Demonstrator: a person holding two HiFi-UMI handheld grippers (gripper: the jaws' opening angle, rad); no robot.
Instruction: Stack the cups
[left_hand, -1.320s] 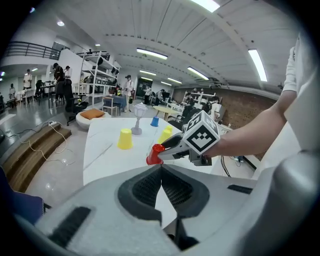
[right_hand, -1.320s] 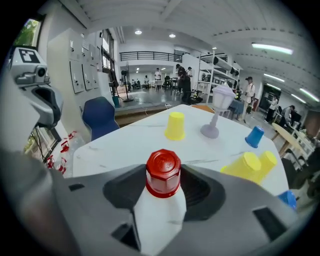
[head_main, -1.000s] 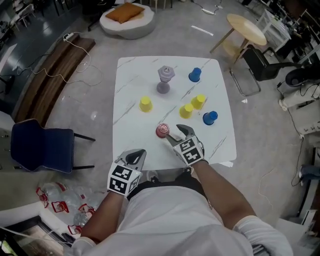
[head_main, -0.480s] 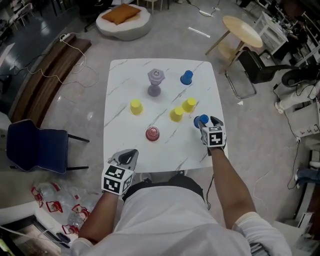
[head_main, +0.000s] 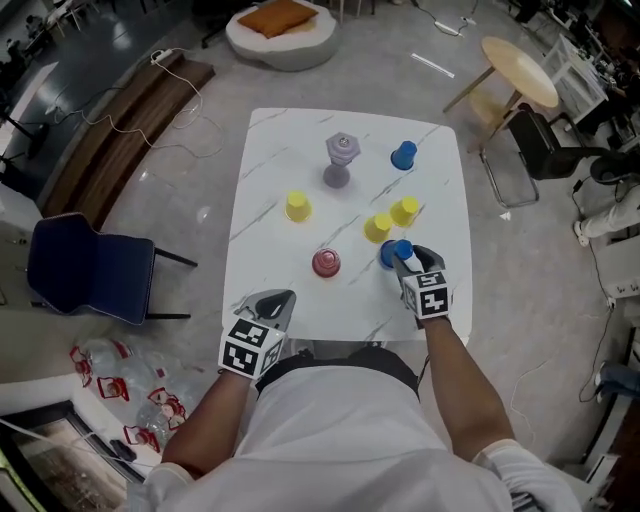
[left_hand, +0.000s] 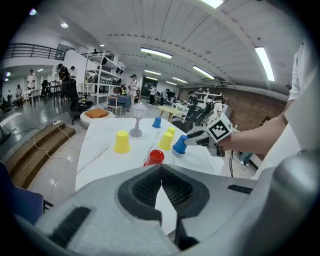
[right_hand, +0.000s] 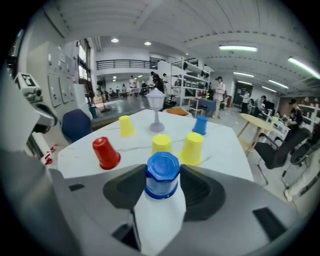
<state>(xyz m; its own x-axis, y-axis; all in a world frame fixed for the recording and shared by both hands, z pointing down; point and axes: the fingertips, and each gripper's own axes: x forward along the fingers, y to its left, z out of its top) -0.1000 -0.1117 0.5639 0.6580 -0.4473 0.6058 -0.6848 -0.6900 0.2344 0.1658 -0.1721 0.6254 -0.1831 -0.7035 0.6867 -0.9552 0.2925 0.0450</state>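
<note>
Upside-down cups stand on the white marble table (head_main: 270, 150): one red cup (head_main: 326, 263), three yellow cups (head_main: 296, 207) (head_main: 377, 227) (head_main: 404, 211), and a far blue cup (head_main: 404, 155). My right gripper (head_main: 402, 256) has just been closing its jaws on a near blue cup (head_main: 390, 253). In the right gripper view this blue cup (right_hand: 162, 175) fills the gap between both pads. My left gripper (head_main: 272, 303) hovers at the table's near edge, shut and empty (left_hand: 161, 175).
A grey goblet (head_main: 341, 160) stands at the back of the table. A dark blue chair (head_main: 90, 275) is on the floor at the left, and a round wooden table (head_main: 520, 70) and a black chair (head_main: 545, 145) at the right.
My right gripper left the red cup, swept right across the table and now has the near blue cup between its jaws. The left gripper stayed put.
</note>
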